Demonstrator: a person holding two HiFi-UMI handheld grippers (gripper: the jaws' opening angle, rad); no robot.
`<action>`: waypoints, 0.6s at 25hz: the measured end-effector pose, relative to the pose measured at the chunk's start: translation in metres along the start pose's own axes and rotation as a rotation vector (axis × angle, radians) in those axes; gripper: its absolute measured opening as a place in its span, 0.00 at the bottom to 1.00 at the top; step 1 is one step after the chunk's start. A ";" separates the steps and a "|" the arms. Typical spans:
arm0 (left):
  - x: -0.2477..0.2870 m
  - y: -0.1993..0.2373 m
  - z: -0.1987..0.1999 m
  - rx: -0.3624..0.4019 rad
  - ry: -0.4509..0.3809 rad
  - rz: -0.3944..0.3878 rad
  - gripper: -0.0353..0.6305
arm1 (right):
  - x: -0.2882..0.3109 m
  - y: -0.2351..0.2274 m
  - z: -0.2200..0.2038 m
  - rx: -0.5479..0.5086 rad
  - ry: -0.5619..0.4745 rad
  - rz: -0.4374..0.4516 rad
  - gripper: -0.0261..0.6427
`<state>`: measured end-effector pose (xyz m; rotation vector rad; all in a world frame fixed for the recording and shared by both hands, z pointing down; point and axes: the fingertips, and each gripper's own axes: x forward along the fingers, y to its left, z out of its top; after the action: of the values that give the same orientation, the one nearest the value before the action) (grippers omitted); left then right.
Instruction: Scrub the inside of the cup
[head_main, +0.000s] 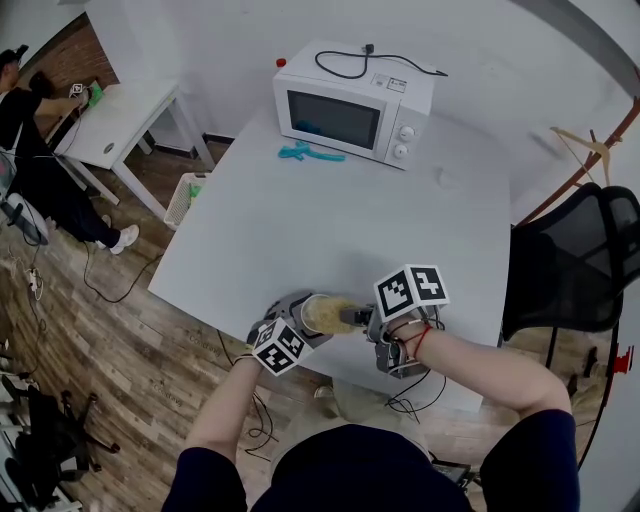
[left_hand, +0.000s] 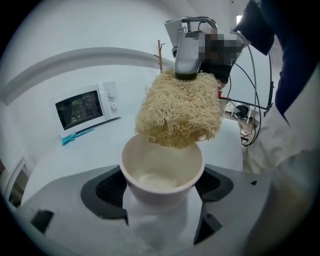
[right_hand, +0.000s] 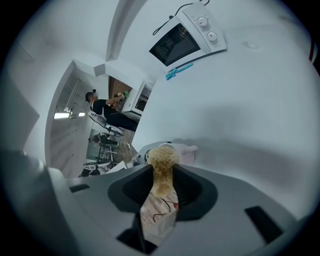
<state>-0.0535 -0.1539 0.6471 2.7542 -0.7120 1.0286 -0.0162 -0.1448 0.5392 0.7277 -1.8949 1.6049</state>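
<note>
Left tongs (left_hand: 160, 195) clamp the white cup (left_hand: 161, 172) over the near edge of the bench (head_main: 330, 220), right tongs (right_hand: 162, 190) grip the fibrous scrubber (left_hand: 180, 112) at its rim — scrubbing seems barely begun — next, push it inside and twist.

Light is even and diffuse; surfaces are rendered bright. The white table (head_main: 330, 230) is lit flat, and only a soft shadow is thrown at the foot of the microwave (head_main: 350, 105). Straight edges are bent by fisheye distortion; both gripper views are ringed by dark vignette. In the left gripper view the scrubber (left_hand: 179, 107) fibres and cup (left_hand: 161, 175) rim are rendered sharp; the nearest foreground is blurred.
</note>
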 end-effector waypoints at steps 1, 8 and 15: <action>0.000 0.001 0.000 -0.013 -0.005 -0.001 0.71 | -0.001 0.000 0.000 0.003 -0.007 0.002 0.23; 0.001 0.007 -0.002 -0.107 -0.053 -0.009 0.71 | -0.006 0.000 0.003 0.033 -0.059 0.019 0.23; 0.002 0.007 -0.007 -0.126 -0.055 -0.007 0.71 | -0.011 0.002 0.003 0.041 -0.088 0.035 0.23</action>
<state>-0.0594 -0.1591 0.6531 2.6835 -0.7468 0.8783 -0.0101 -0.1468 0.5289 0.7990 -1.9520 1.6619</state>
